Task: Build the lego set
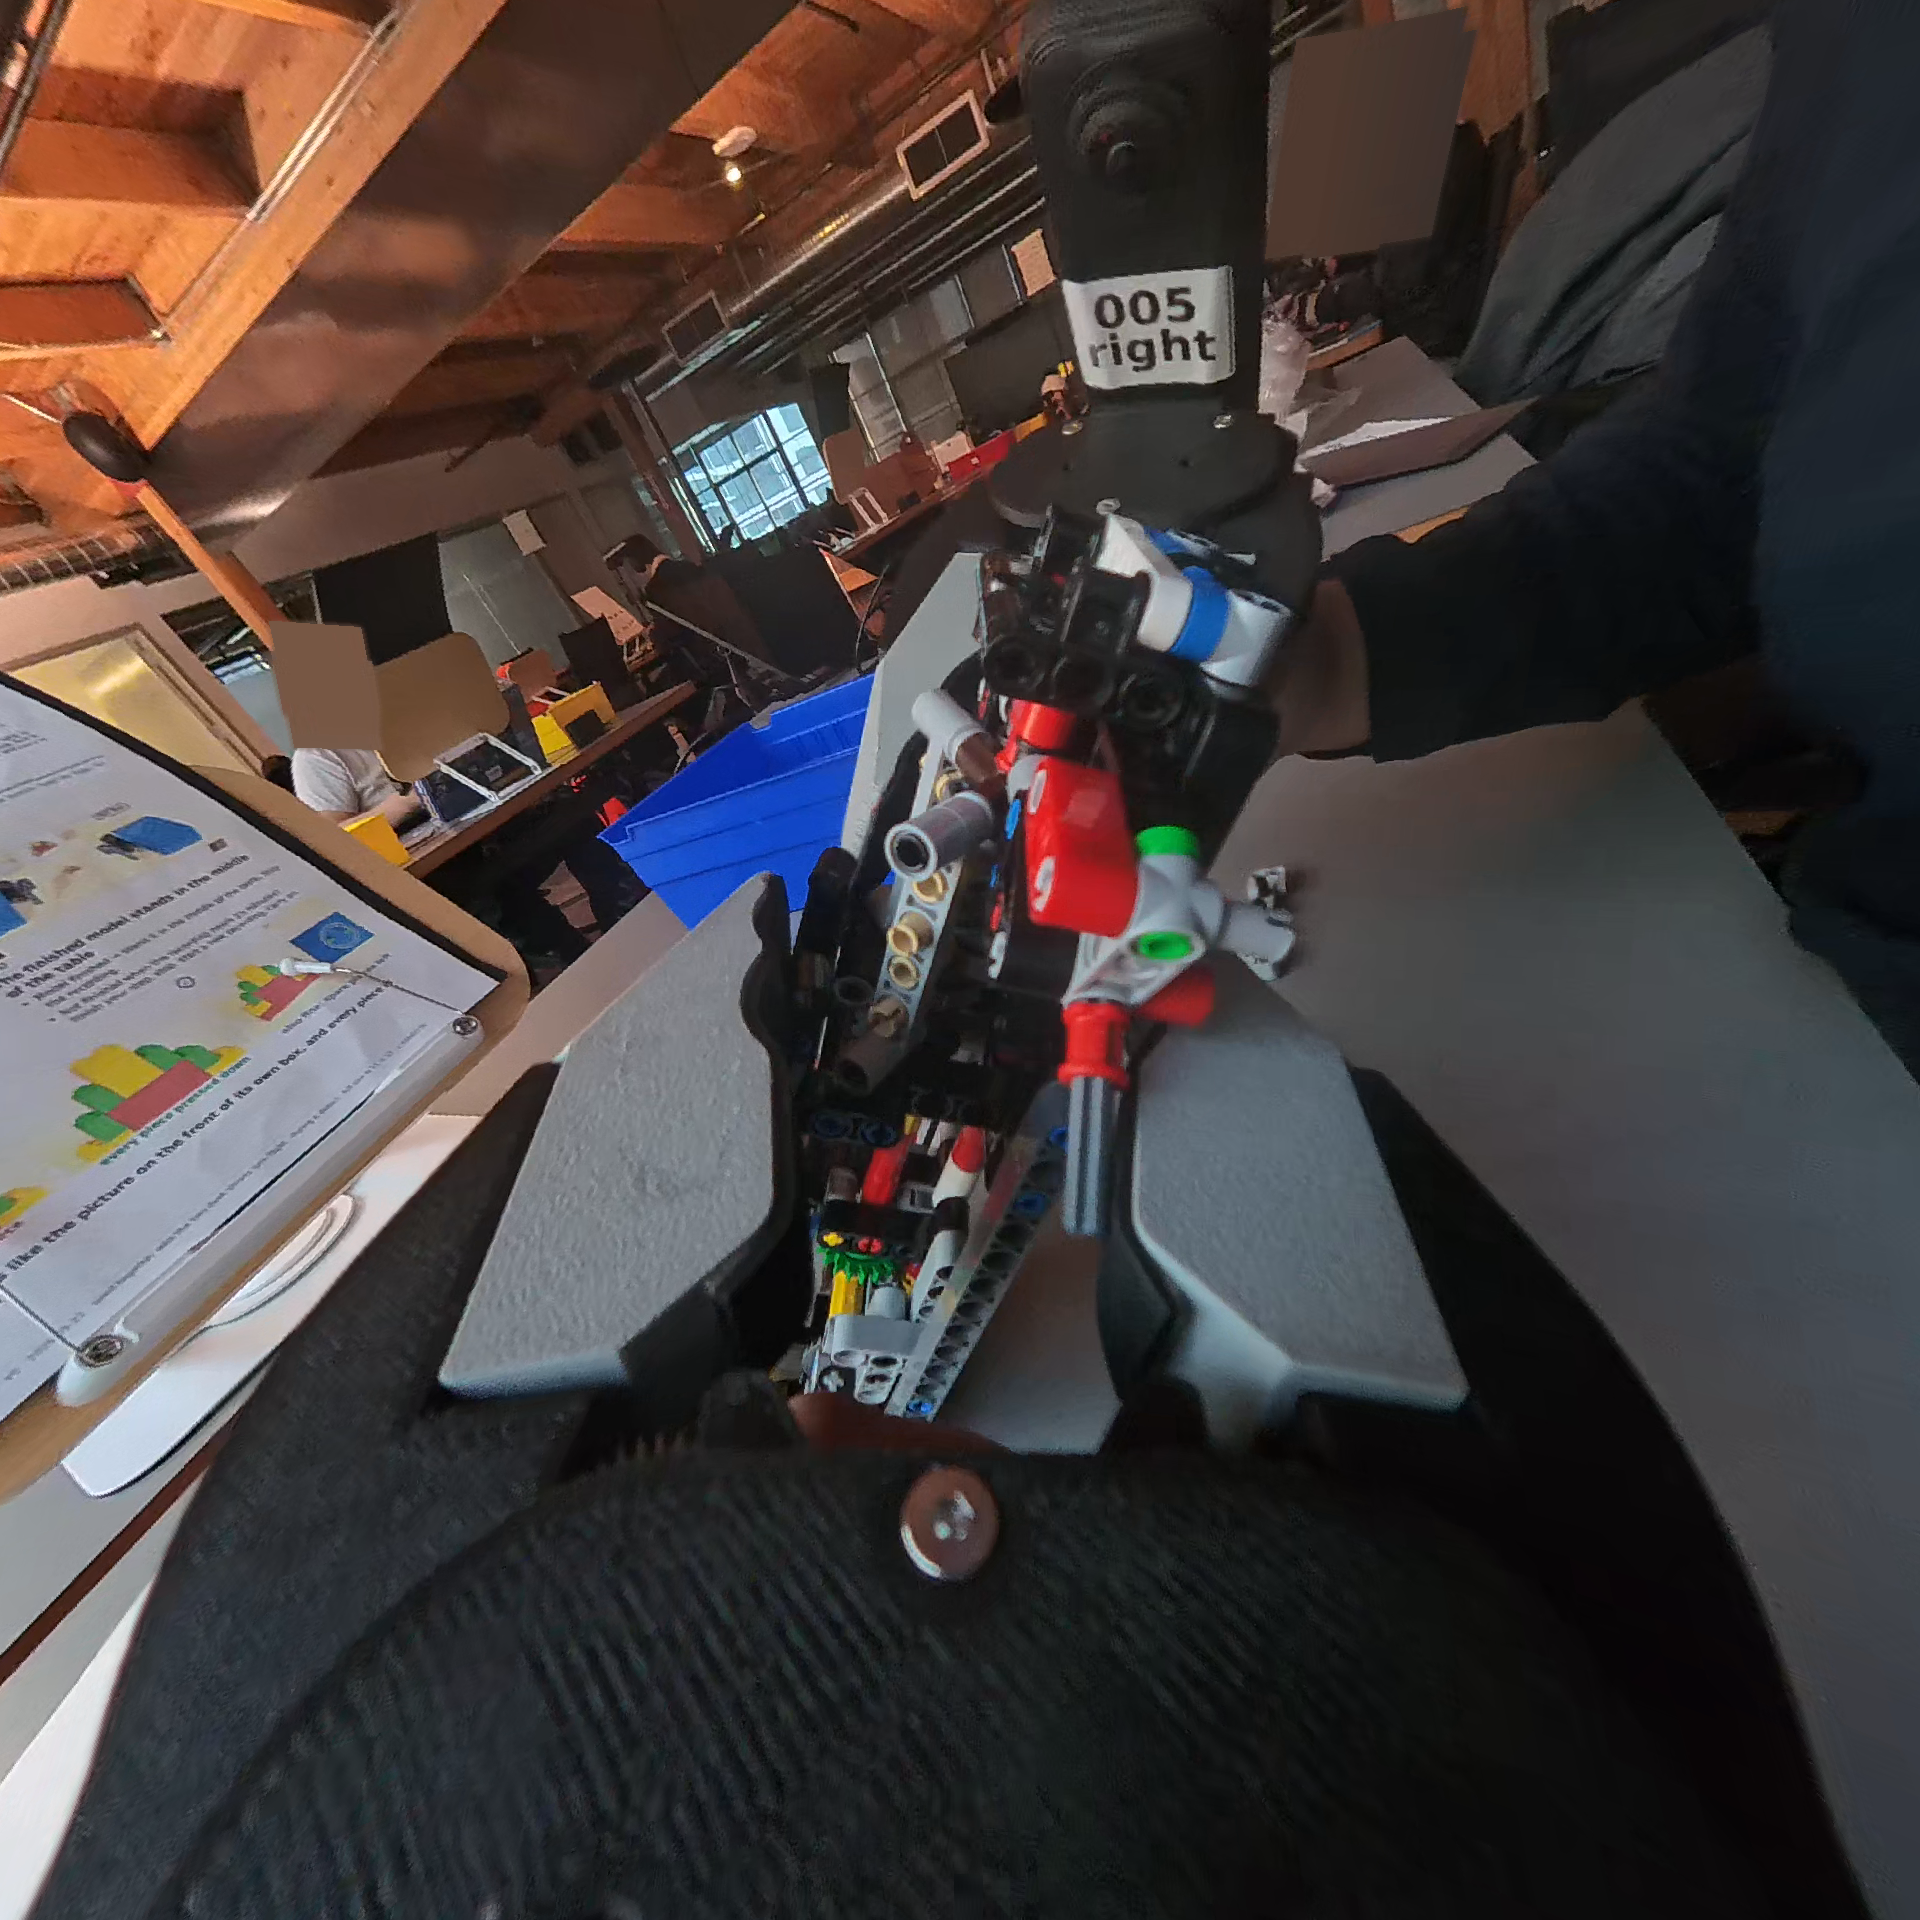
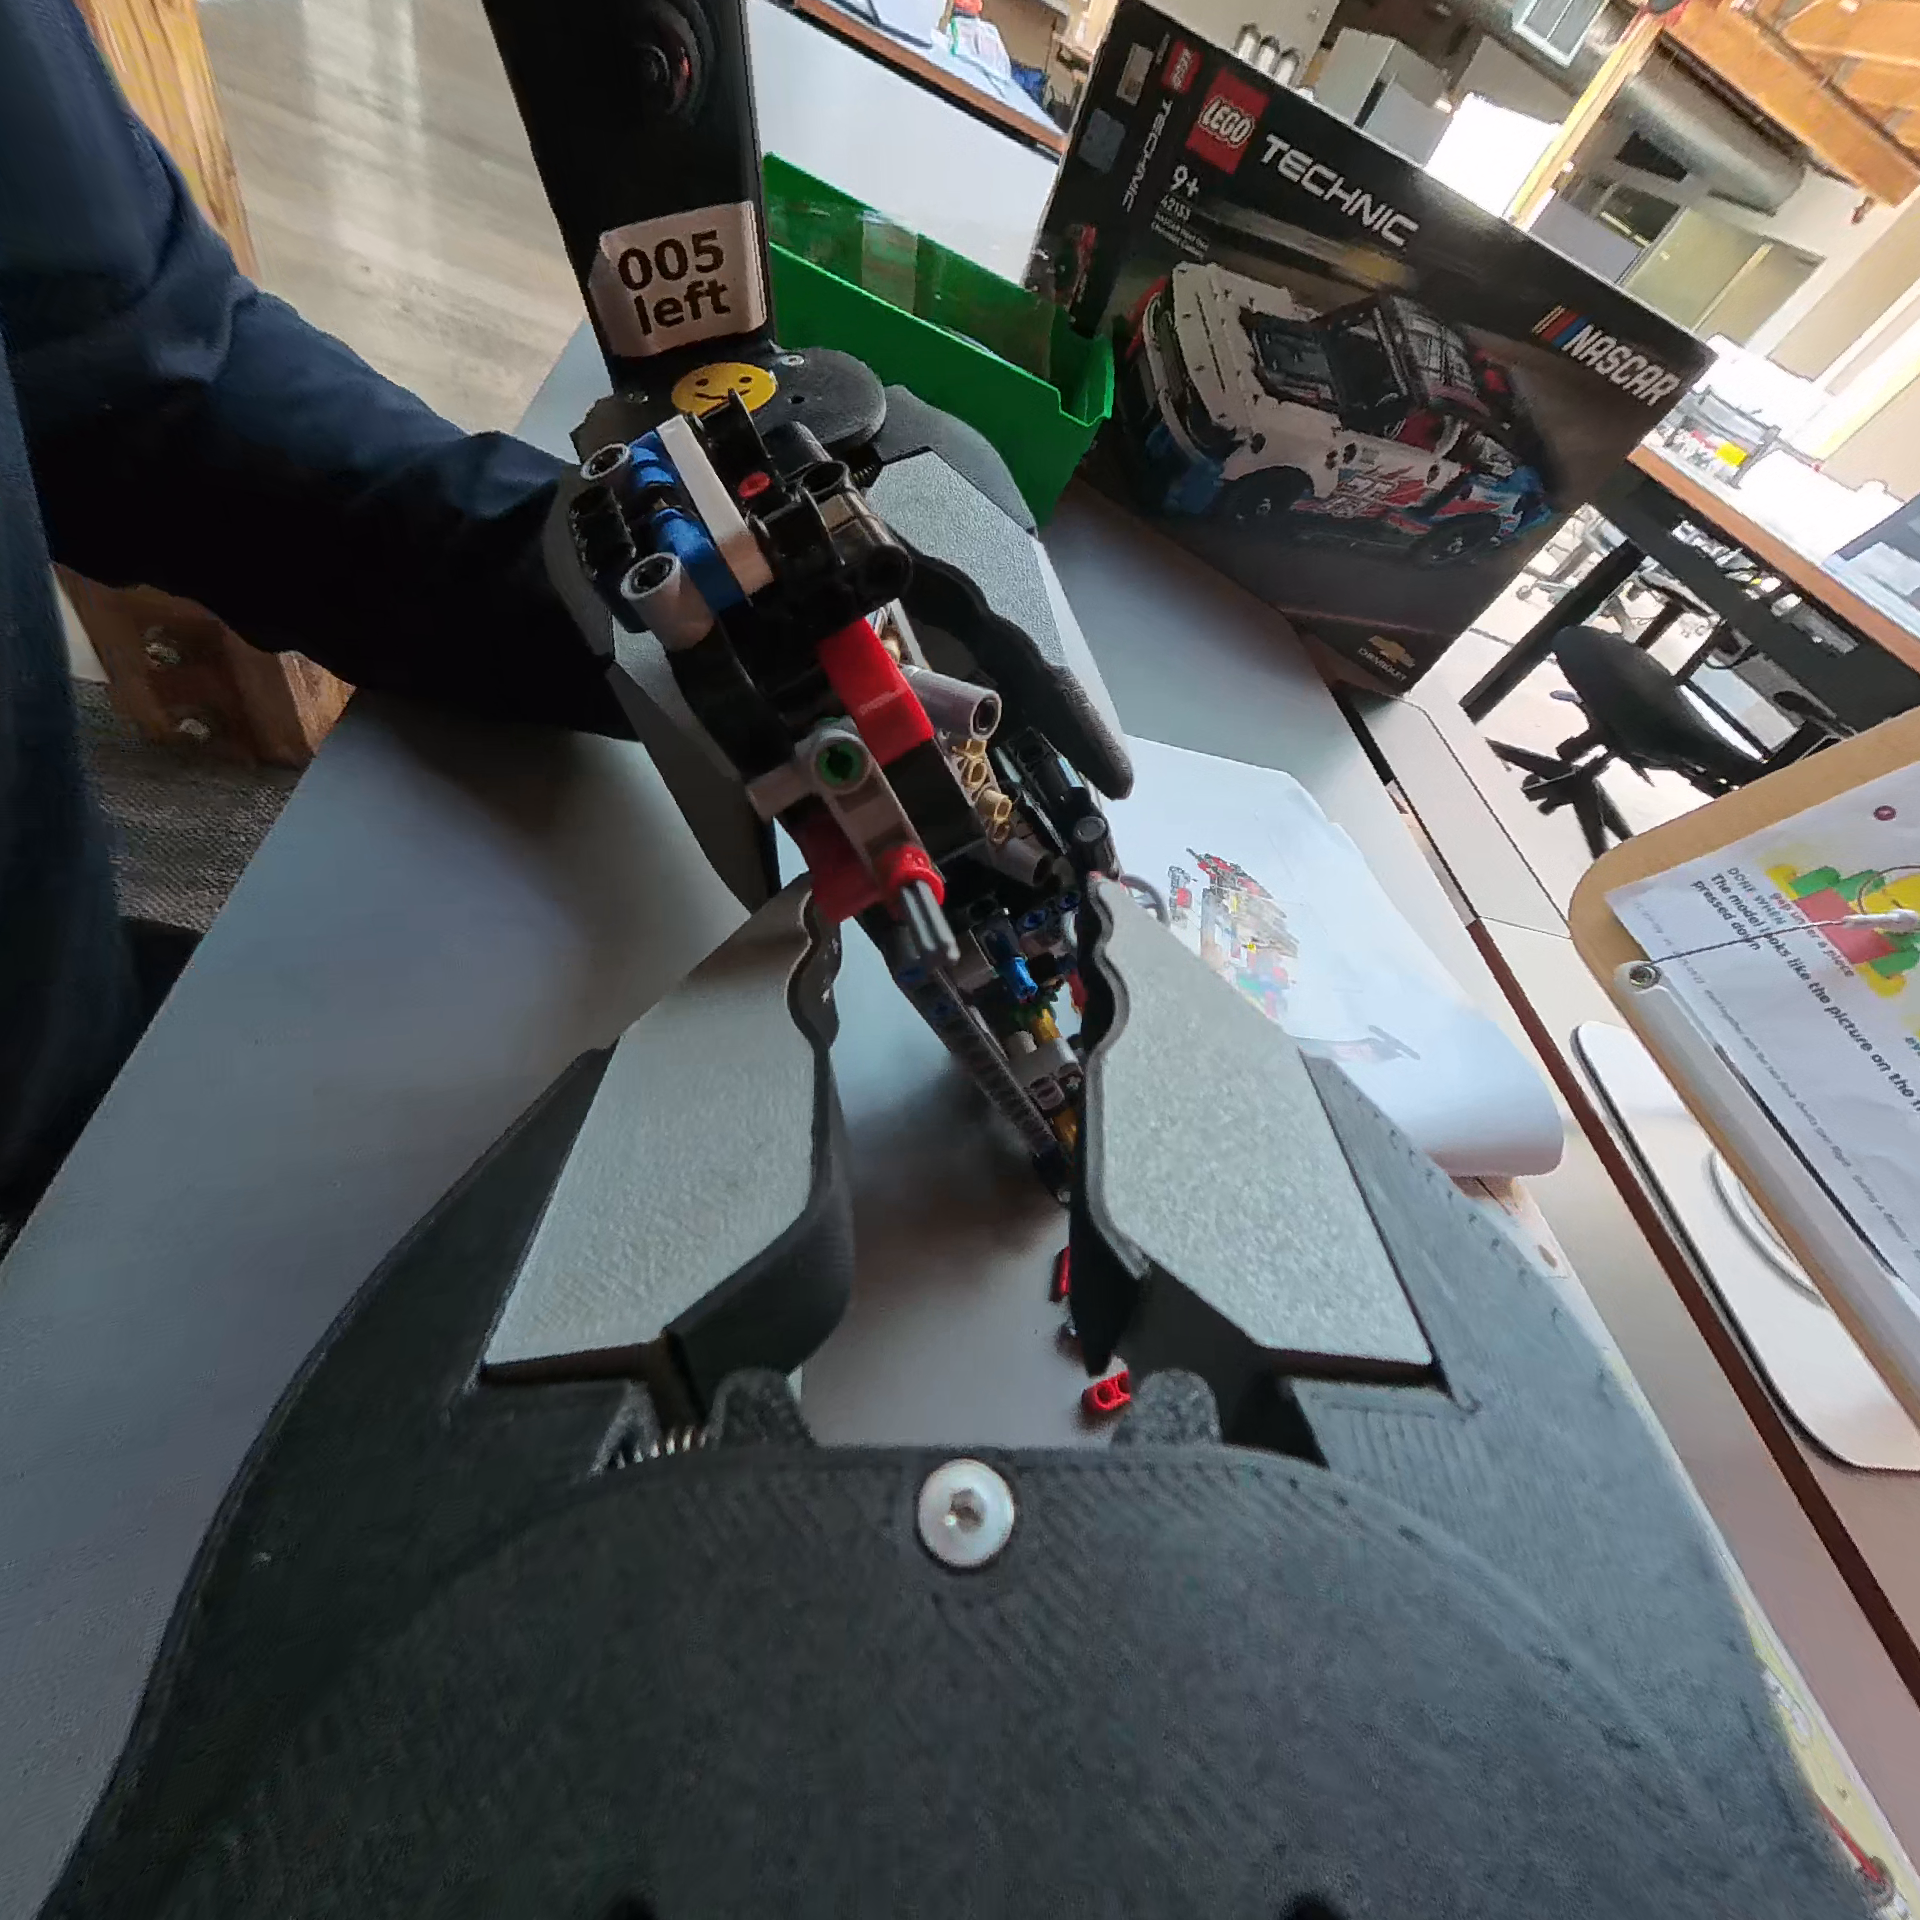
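We hold a toy brick model [image 1: 1039, 914] upright on the grey bench [image 2: 312, 1039], both the left tool [image 1: 961, 935] and the right tool [image 2: 956, 935] clamped on it.

Left tool [image 1: 956, 997] and right tool [image 2: 961, 966] tip to tip, facing, jaws of both partly spread.

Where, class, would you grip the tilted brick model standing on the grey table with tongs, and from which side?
Probably low on the brick model, pads across its narrow width: one on the flat flank of the long holed beam, one opposite. Come from above along the lean; the upper end bristles with pins and a dark axle.
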A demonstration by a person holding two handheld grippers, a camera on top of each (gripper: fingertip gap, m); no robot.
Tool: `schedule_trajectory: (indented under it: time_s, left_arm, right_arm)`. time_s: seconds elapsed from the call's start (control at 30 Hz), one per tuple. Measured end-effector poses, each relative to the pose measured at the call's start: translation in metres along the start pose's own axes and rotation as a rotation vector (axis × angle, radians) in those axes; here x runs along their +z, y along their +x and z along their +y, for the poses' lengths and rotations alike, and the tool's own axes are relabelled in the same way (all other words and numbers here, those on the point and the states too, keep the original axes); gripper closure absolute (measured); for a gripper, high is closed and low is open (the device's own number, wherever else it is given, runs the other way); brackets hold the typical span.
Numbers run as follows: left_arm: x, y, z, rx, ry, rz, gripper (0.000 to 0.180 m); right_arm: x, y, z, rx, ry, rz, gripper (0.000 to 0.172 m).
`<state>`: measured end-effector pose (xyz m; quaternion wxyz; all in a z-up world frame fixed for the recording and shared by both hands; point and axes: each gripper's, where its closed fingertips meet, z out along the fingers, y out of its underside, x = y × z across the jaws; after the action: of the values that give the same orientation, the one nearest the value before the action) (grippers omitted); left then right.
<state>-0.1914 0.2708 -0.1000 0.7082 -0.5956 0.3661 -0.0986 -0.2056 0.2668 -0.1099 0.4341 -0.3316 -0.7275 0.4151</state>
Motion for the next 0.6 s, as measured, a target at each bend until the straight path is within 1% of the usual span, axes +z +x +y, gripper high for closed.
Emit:
schedule_trajectory:
  time_s: [0.13,0.23,0.3,0.33,0.37,0.43,0.47,0.5,0.6]
  left_arm:
    - [0.001,0.005,0.001,0.028,-0.003,0.018,0.117]
    - [0.004,0.01,0.006,0.065,-0.032,0.018,0.119]
    - [0.005,0.012,0.006,0.078,-0.03,0.018,0.119]
    - [0.005,0.012,0.006,0.077,-0.025,0.018,0.119]
    - [0.006,0.013,0.005,0.075,-0.024,0.026,0.119]
    - [0.006,0.013,0.006,0.081,-0.025,0.023,0.119]
    - [0.006,0.013,0.006,0.081,-0.026,0.023,0.119]
    - [0.006,0.013,0.006,0.086,-0.026,0.021,0.119]
    - [0.005,0.012,0.005,0.083,-0.023,0.016,0.119]
  right_arm:
    - [-0.002,-0.002,0.003,-0.054,-0.022,-0.01,0.126]
    - [-0.01,-0.005,0.015,-0.095,-0.097,-0.004,0.127]
    - [-0.02,-0.005,0.018,-0.072,-0.107,0.008,0.131]
    - [-0.023,-0.008,0.017,-0.042,-0.099,-0.009,0.138]
    - [-0.025,-0.014,0.017,-0.022,-0.101,-0.039,0.139]
    - [-0.029,-0.017,0.022,-0.015,-0.132,-0.036,0.132]
    - [-0.034,-0.016,0.029,-0.009,-0.161,-0.021,0.129]
    - [-0.043,-0.014,0.039,0.011,-0.197,-0.003,0.13]
    - [-0.094,-0.002,0.087,0.129,-0.349,0.11,0.132]
